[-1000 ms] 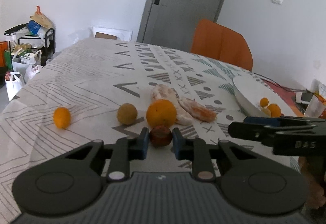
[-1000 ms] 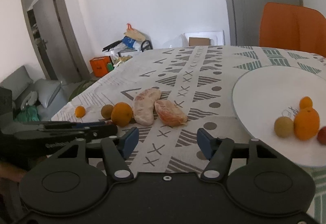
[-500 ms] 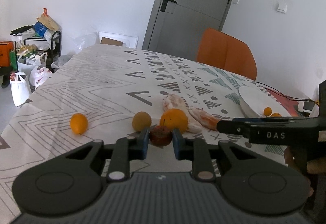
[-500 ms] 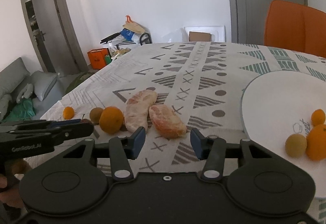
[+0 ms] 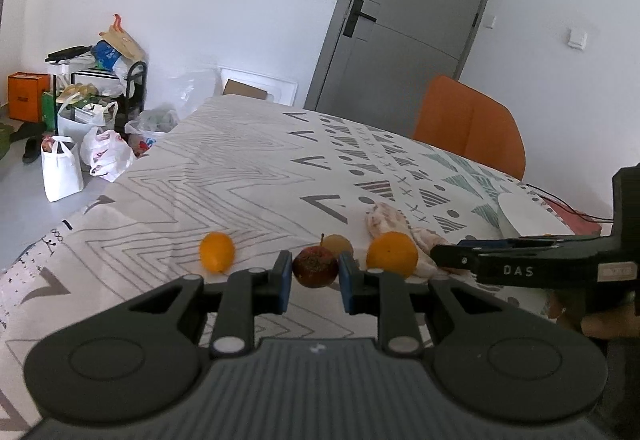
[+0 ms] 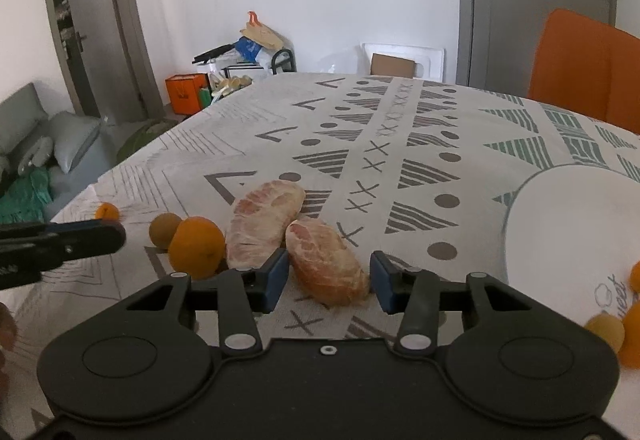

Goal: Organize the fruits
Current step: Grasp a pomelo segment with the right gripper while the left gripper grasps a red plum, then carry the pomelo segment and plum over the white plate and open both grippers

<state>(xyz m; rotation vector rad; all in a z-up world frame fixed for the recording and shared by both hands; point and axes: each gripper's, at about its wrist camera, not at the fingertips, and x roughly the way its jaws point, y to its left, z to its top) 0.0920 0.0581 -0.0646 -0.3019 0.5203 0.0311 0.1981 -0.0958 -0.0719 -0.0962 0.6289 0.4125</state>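
Observation:
My left gripper [image 5: 315, 278] is shut on a small dark red apple [image 5: 315, 266] and holds it just above the patterned tablecloth [image 5: 240, 176]. Behind it lie a small orange fruit [image 5: 217, 257], a brownish round fruit [image 5: 338, 244] and an orange [image 5: 392, 254]. My right gripper [image 6: 328, 278] is closing, and the nearer peeled citrus segment [image 6: 326, 266] lies between its jaws, with a slim gap still showing at the right pad. A second peeled segment [image 6: 266, 222] rests just left of it. The white plate [image 6: 560, 224] at the right carries several small fruits [image 6: 606, 326].
An orange chair [image 6: 580, 68] stands at the table's far right side, before a grey door [image 5: 404, 40]. Bags and a cluttered rack [image 5: 92, 108] sit on the floor beyond the table's left edge. A finger of the left gripper [image 6: 60, 240] reaches in beside the orange [image 6: 196, 246].
My right gripper has moved left from the plate to the near peeled segment while its jaws narrowed around it. The left gripper has drawn back from the fruit row, still holding the apple.

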